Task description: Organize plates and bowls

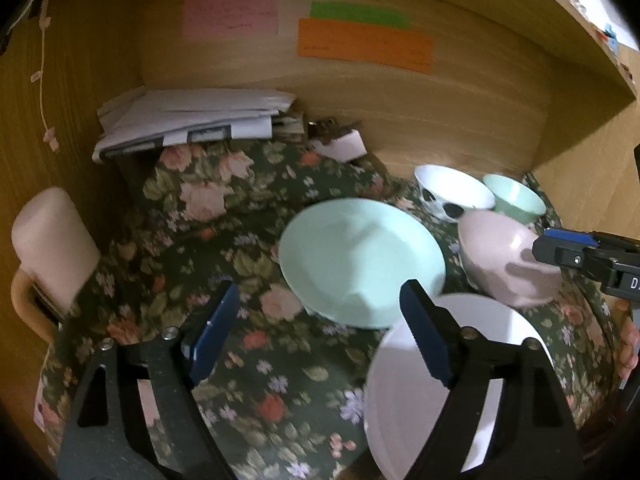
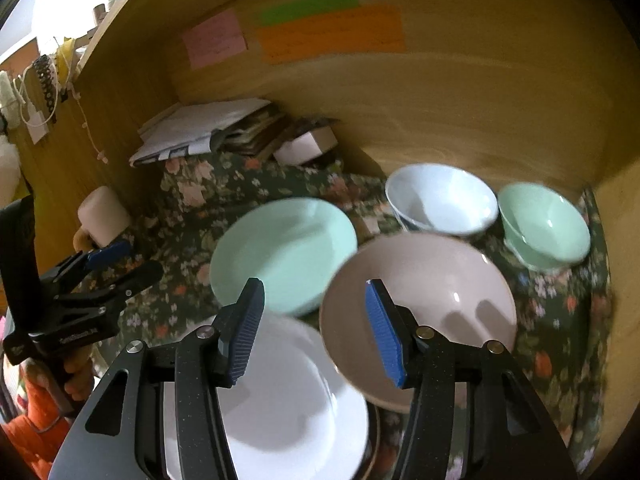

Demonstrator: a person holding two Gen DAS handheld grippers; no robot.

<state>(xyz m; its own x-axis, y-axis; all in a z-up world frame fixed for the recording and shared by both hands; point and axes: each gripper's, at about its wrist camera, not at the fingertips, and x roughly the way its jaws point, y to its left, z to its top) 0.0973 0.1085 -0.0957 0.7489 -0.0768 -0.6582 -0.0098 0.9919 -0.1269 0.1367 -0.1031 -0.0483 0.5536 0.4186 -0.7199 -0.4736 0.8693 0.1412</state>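
On the floral cloth (image 1: 248, 216) inside a wooden alcove, the dishes sit bunched toward the right. From the left wrist view, the mint plate (image 1: 360, 260) lies at the centre, with the white plate (image 1: 472, 360) at 5 o'clock from it, its edge close to or overlapping the mint rim. The pink bowl (image 1: 504, 256) stands just beside the mint plate at 3 o'clock. Behind it, at about 1 o'clock, the white bowl (image 1: 452, 190) and the small green bowl (image 1: 516, 198) stand side by side near the back wall.

The left gripper (image 1: 320, 328) hangs over the cloth with its jaws spread wide and holds nothing. The right gripper (image 2: 316, 328) is likewise spread wide and holds nothing, poised above the near rims of the pink bowl (image 2: 424, 308) and white plate (image 2: 288, 400).

Papers (image 1: 192, 120) are stacked at 11 o'clock, and a pale mug (image 1: 52, 248) stands at 9 o'clock.
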